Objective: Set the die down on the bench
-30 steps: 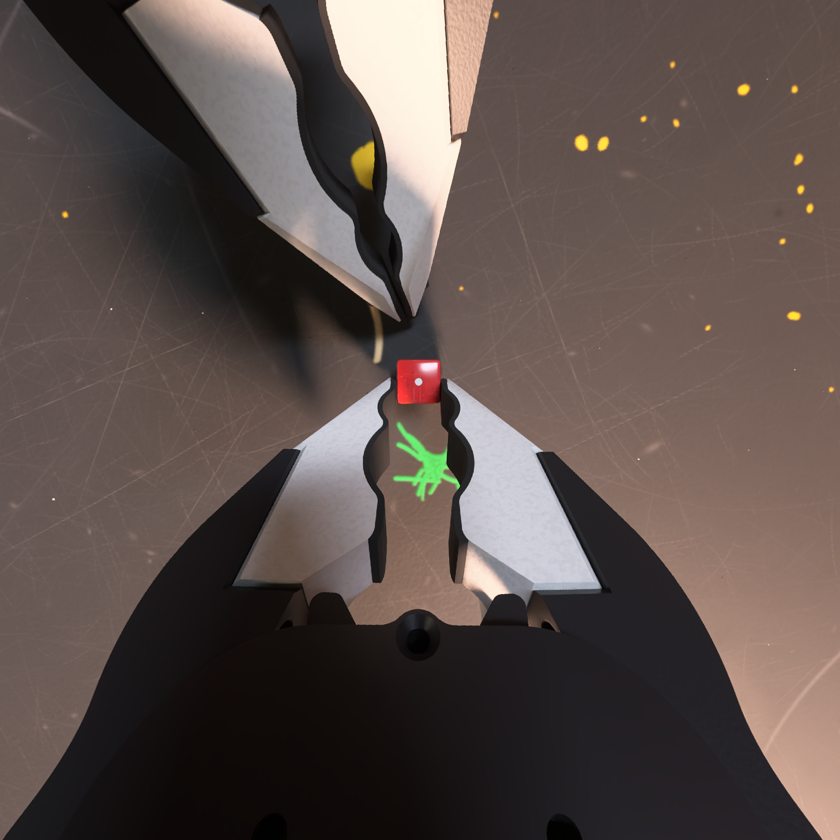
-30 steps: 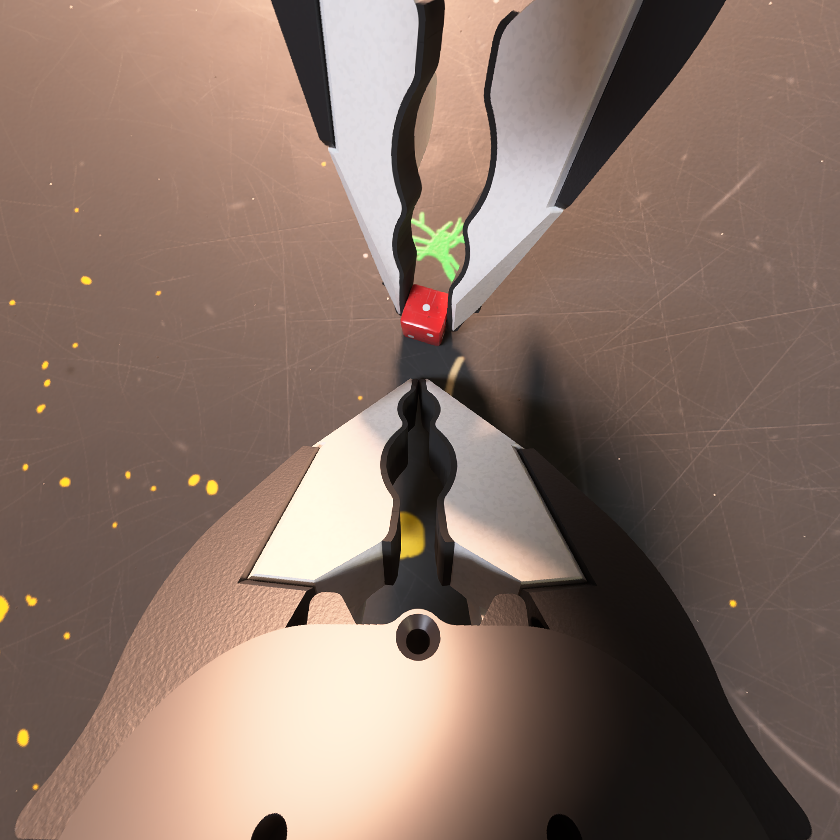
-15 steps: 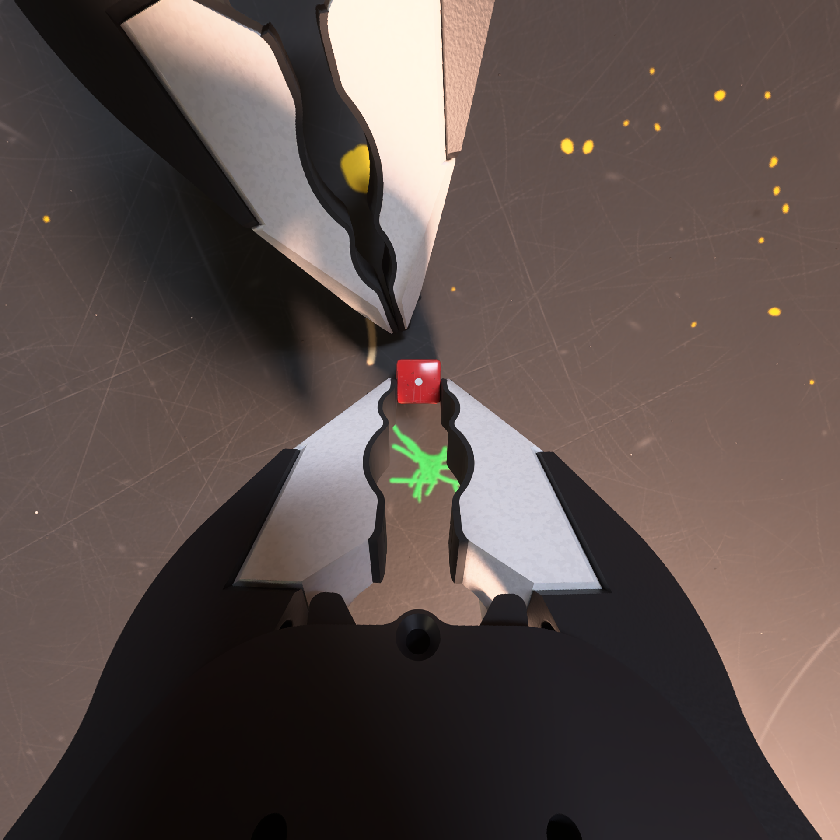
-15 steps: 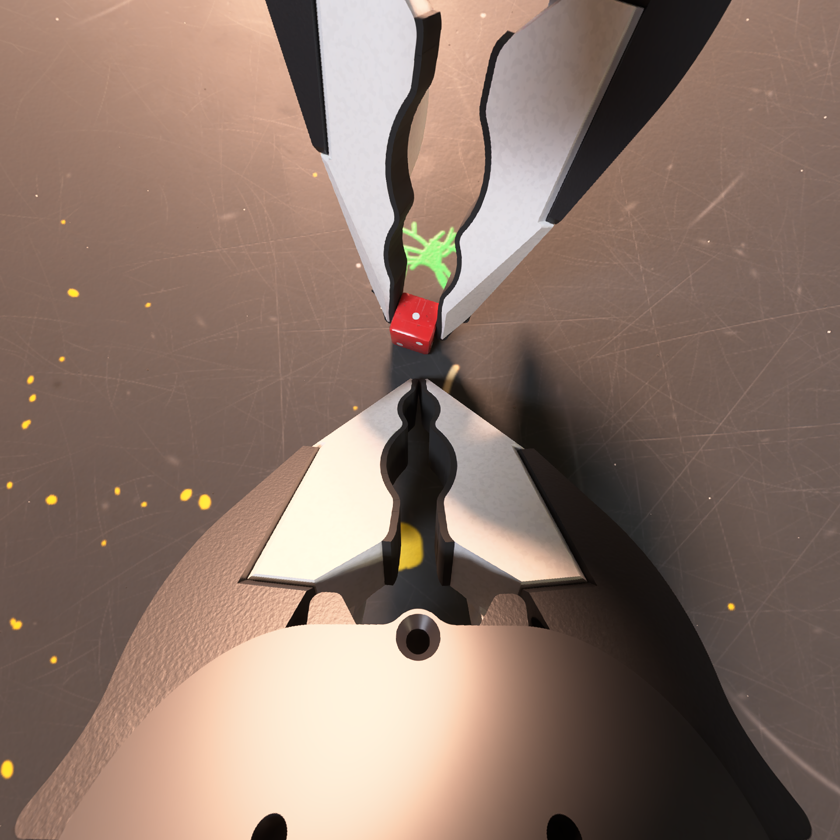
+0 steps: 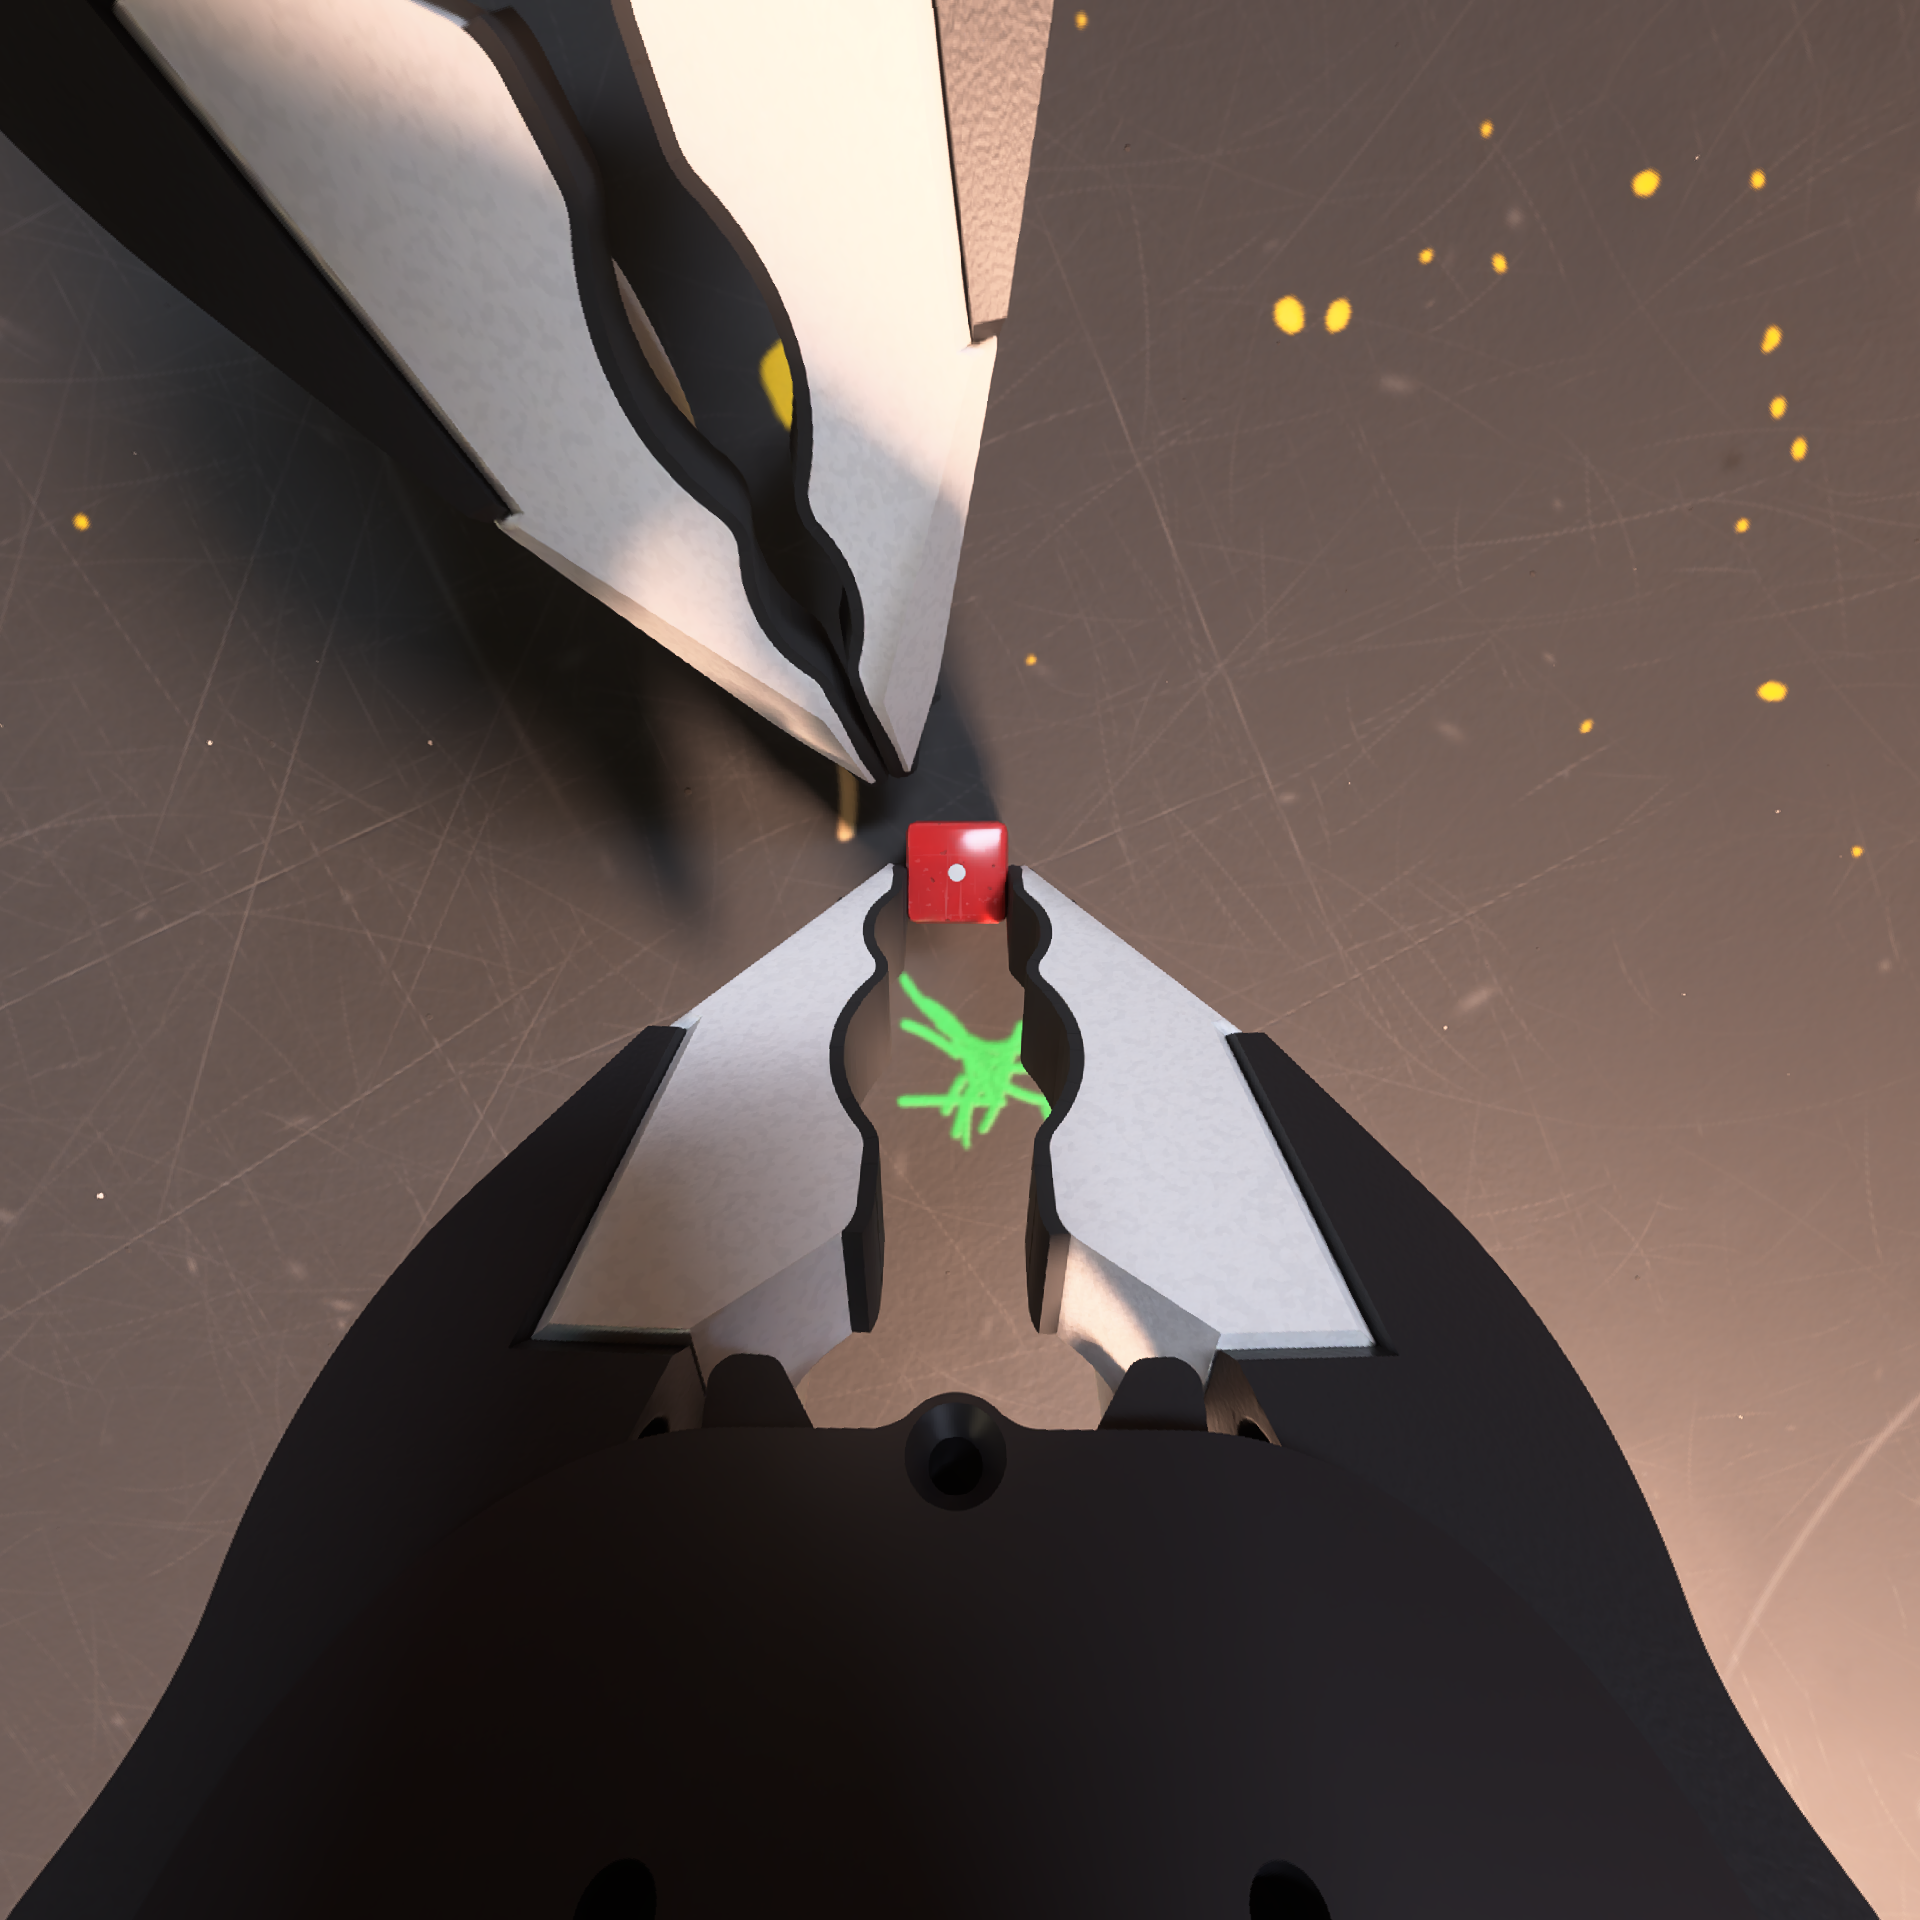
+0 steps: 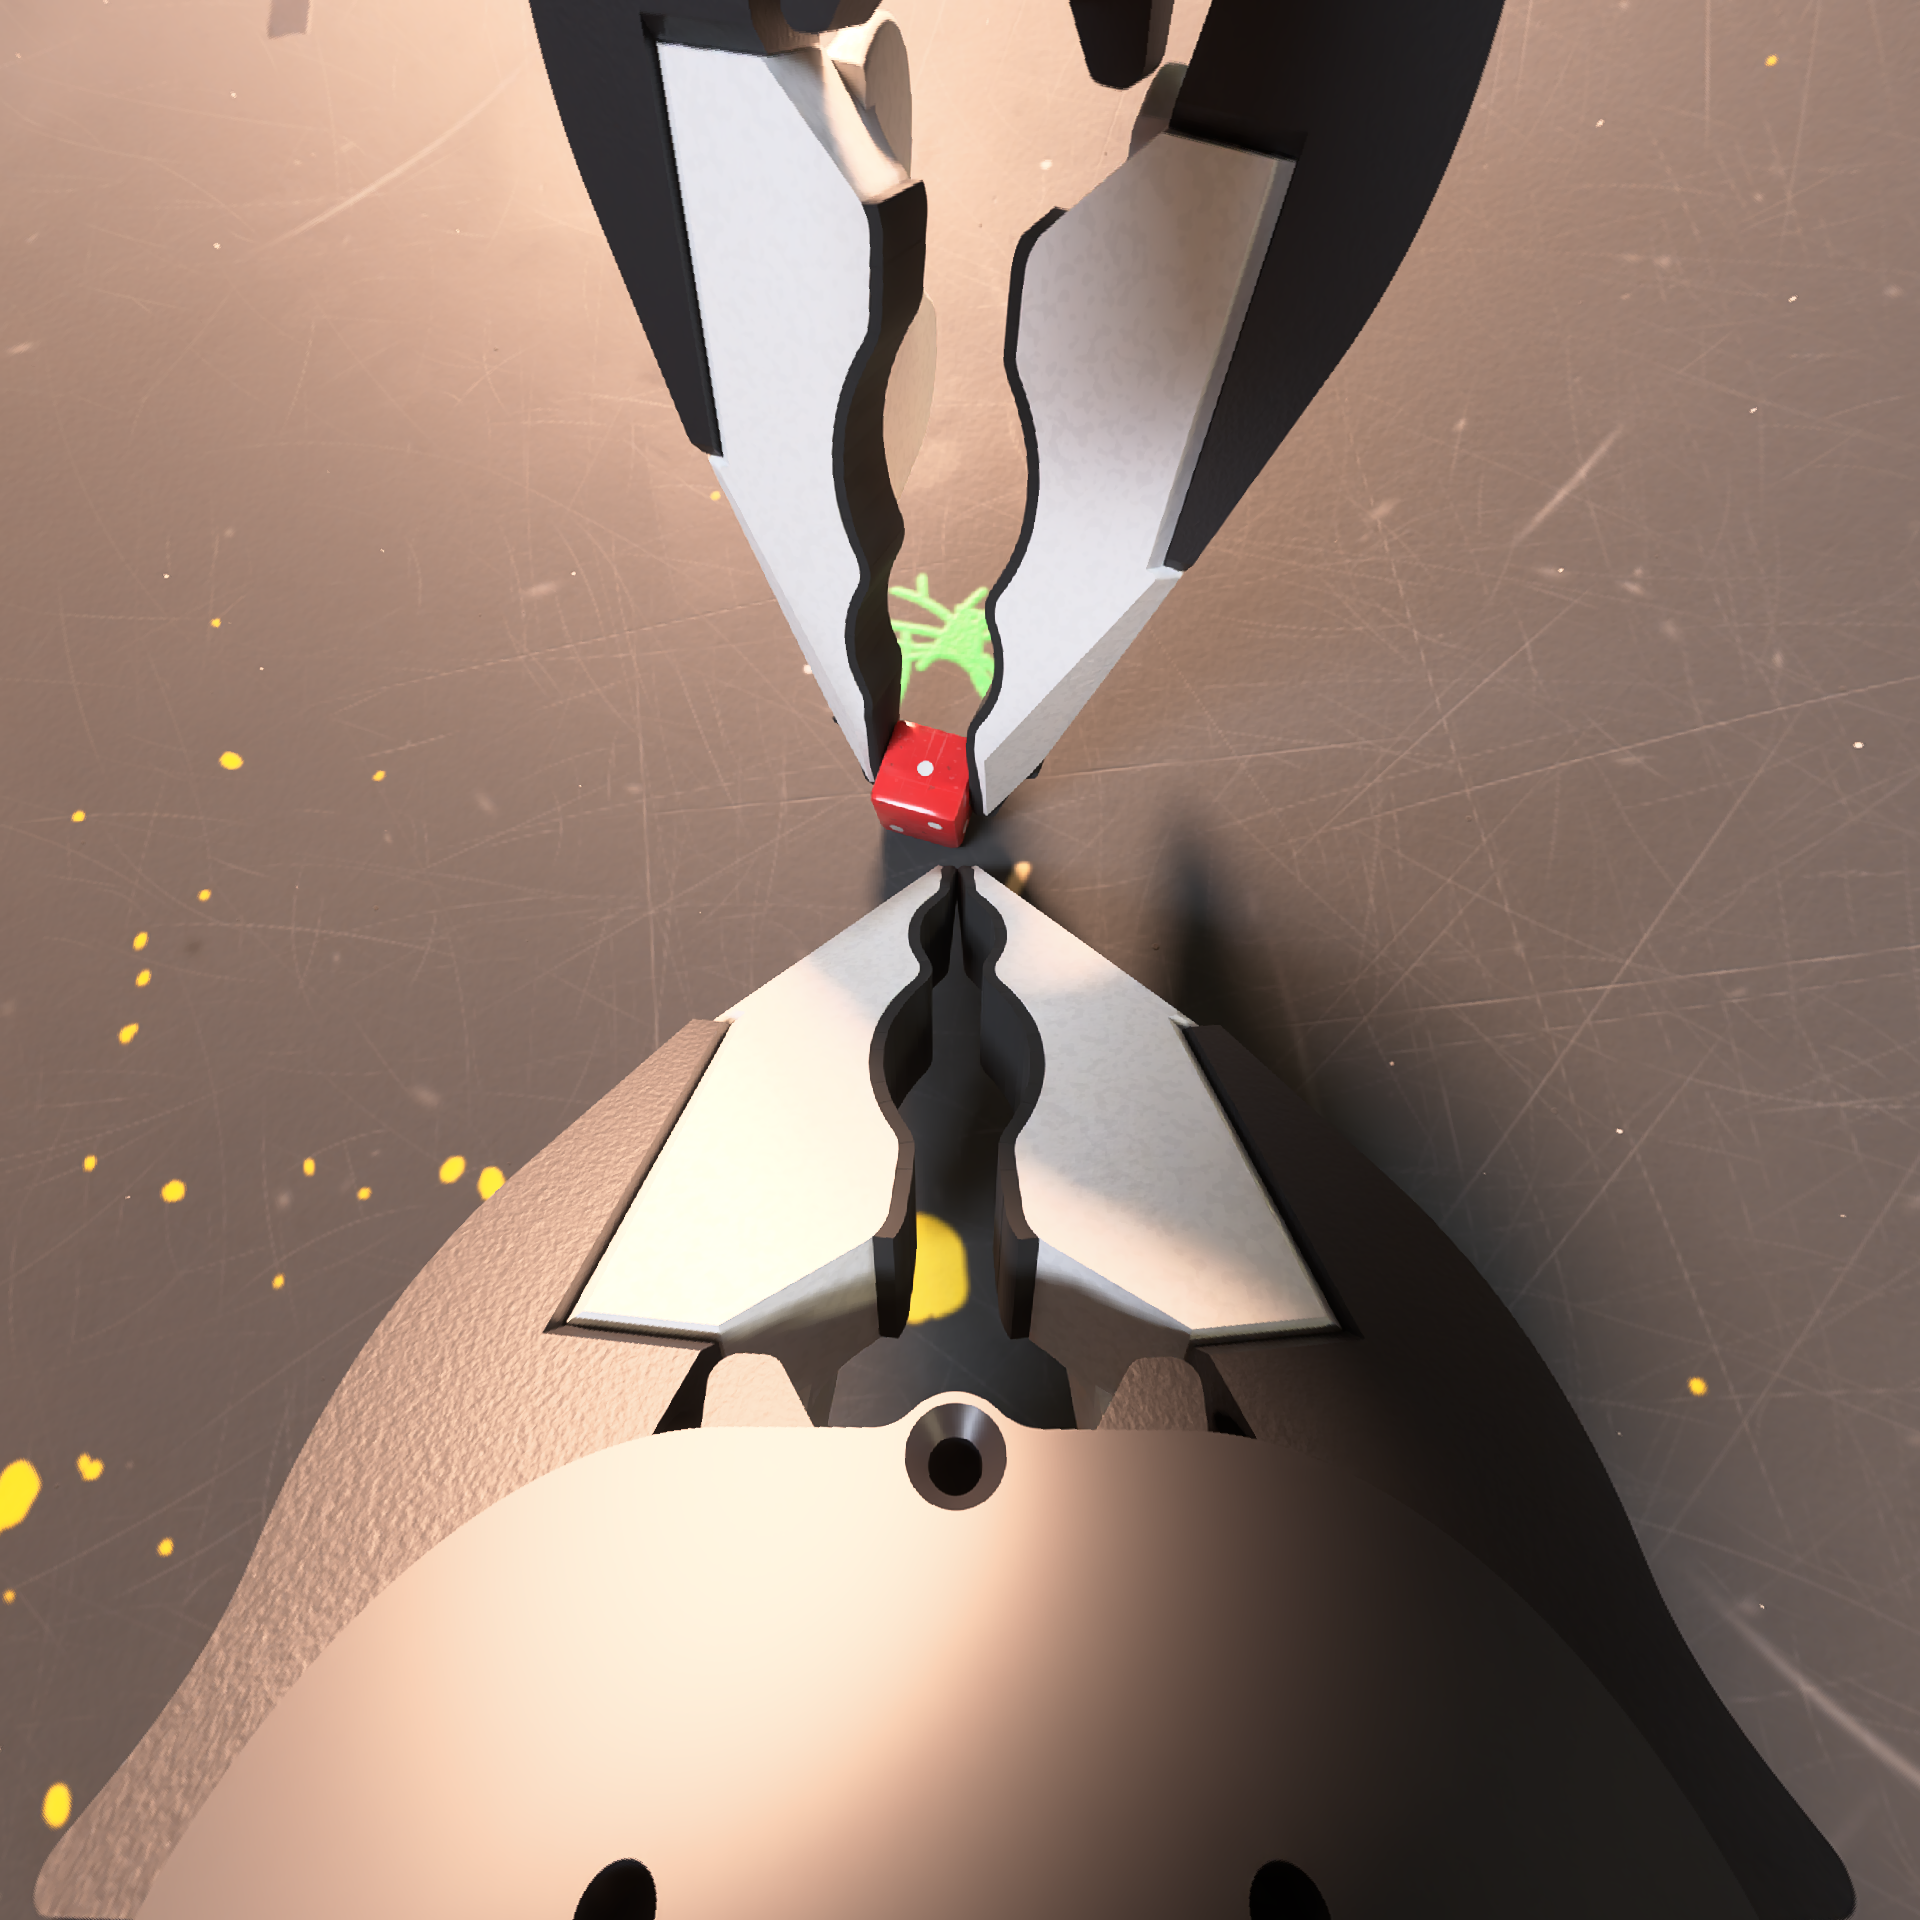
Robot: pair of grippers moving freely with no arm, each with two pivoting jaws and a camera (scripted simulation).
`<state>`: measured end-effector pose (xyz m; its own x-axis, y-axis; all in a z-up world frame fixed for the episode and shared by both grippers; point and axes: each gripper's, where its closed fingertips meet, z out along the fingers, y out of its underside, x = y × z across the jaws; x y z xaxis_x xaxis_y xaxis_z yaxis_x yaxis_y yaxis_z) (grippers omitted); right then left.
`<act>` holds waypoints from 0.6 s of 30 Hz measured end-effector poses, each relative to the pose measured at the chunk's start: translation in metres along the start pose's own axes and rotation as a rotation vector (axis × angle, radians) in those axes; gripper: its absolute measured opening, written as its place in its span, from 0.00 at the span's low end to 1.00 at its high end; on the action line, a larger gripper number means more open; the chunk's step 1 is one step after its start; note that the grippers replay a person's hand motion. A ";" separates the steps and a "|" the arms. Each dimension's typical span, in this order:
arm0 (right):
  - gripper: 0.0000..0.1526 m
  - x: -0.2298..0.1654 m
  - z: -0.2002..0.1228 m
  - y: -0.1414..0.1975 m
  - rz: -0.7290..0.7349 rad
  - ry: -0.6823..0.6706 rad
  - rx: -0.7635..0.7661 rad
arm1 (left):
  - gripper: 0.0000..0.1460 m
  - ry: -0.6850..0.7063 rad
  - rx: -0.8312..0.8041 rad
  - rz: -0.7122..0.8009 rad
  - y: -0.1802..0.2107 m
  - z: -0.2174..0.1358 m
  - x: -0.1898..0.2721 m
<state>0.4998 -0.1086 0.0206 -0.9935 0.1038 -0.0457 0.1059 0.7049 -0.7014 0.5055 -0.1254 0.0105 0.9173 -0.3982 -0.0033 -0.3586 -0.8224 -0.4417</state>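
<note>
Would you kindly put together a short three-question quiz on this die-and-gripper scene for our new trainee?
1. True or false: the left hand-held gripper is shut on the red die.
2. Multiple choice: the right hand-held gripper is A) open around the die, B) shut with nothing between its fingers, C) shut on a cloth.
3. Fill in: the paint splat on the bench seen between the left hand-held gripper's fingers is ____ in colour.

Key: 1 true; 2 B; 3 green.
</note>
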 end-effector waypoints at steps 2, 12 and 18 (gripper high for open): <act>0.00 -0.001 0.002 0.001 0.000 -0.005 -0.015 | 0.13 -0.001 -0.006 0.002 0.000 0.000 0.000; 0.00 -0.001 0.002 0.000 0.012 -0.010 -0.006 | 0.13 0.000 -0.010 -0.001 0.000 0.000 0.000; 0.00 -0.002 0.003 0.001 0.017 -0.029 -0.009 | 0.13 -0.003 -0.002 0.007 -0.002 0.001 0.001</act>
<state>0.5021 -0.1102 0.0181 -0.9924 0.0951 -0.0784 0.1229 0.7097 -0.6938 0.5074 -0.1240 0.0104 0.9153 -0.4028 -0.0093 -0.3655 -0.8203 -0.4399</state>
